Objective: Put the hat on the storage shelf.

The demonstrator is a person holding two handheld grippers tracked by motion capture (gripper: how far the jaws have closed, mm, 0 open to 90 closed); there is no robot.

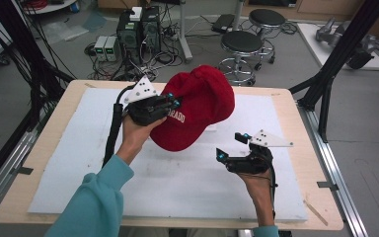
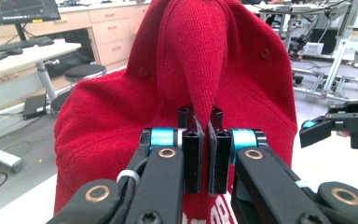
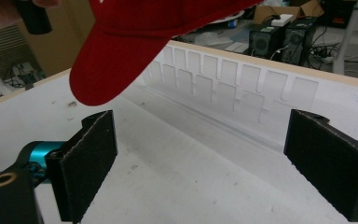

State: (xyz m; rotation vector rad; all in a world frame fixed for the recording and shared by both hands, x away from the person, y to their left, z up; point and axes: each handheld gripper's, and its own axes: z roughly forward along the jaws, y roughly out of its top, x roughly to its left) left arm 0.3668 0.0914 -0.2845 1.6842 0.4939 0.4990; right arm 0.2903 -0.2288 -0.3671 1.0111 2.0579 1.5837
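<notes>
The left gripper (image 1: pixel 170 102) is closed on a fold of the red cap (image 1: pixel 197 106) and holds it in the air above the far half of the white board (image 1: pixel 69 163), nearer to the far edge than to the near one. In the left gripper view the two jaws stand pressed together with a ridge of the crown cloth pinched between them. The right gripper (image 1: pixel 233 144) waits with its jaws wide apart and nothing between them, near the right edge of the board, just below the brim (image 3: pixel 121 70) of the cap.

The step in hand is probably to bring the second gripper to the cap. To do it well, the person should keep the left pinch firm, because only a thin fold carries the whole cap and it could slip. The right gripper should rise to the brim and close on its stiff edge, not on the soft crown.

Counted: one cap, two grippers, one white board on one wooden table (image 1: pixel 44 118).
</notes>
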